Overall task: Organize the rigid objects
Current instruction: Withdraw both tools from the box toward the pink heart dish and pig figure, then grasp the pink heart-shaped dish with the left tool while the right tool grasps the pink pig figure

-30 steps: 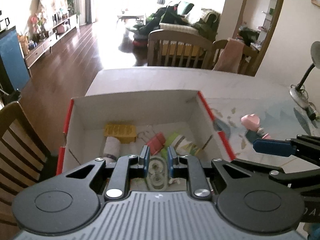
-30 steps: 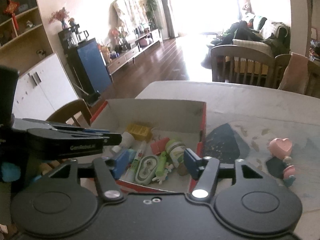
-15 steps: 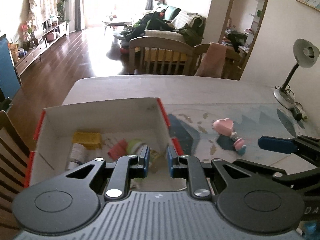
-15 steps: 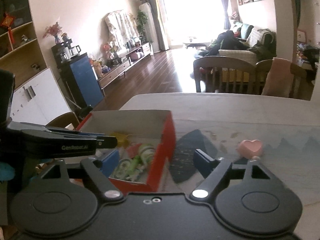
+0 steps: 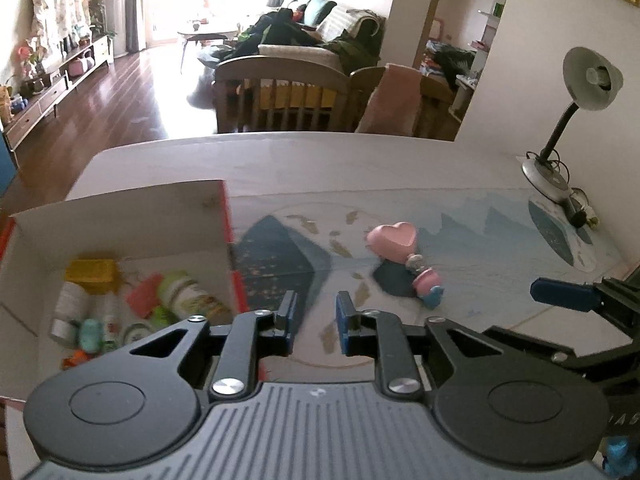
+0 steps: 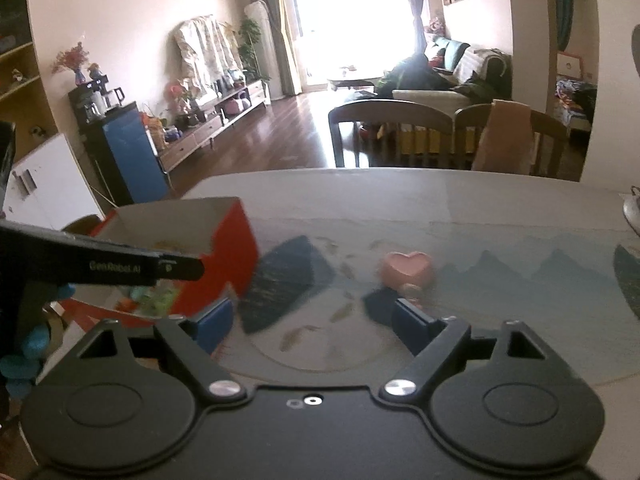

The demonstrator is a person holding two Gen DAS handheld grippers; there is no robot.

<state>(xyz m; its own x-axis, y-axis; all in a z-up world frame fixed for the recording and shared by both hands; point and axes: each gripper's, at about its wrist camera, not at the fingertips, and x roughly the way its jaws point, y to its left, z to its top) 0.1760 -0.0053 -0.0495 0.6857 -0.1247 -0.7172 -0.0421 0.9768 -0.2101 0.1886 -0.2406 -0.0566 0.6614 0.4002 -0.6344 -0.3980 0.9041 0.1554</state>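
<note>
A red-and-white cardboard box point(image 5: 224, 216) stands at the table's left, holding several small items, among them a yellow block point(image 5: 92, 276) and a green-capped bottle point(image 5: 188, 292). A pink heart-shaped object point(image 5: 394, 240) with a small pink-and-blue toy point(image 5: 428, 284) beside it lies on the blue patterned mat point(image 5: 480, 240). My left gripper point(image 5: 314, 320) is narrowly open and empty, over the mat just right of the box. My right gripper point(image 6: 312, 320) is wide open and empty, short of the heart point(image 6: 408, 268), with the box point(image 6: 236, 248) to its left.
A desk lamp point(image 5: 572, 120) with its cable stands at the table's far right. Wooden chairs point(image 5: 304, 88) line the far table edge, one draped with a pink cloth. The right gripper's finger point(image 5: 568, 296) shows at the right of the left wrist view.
Both grippers have swung right, away from the box toward the mat and heart. The left gripper no longer holds the clear case seen a second ago; its jaws are a little wider.
</note>
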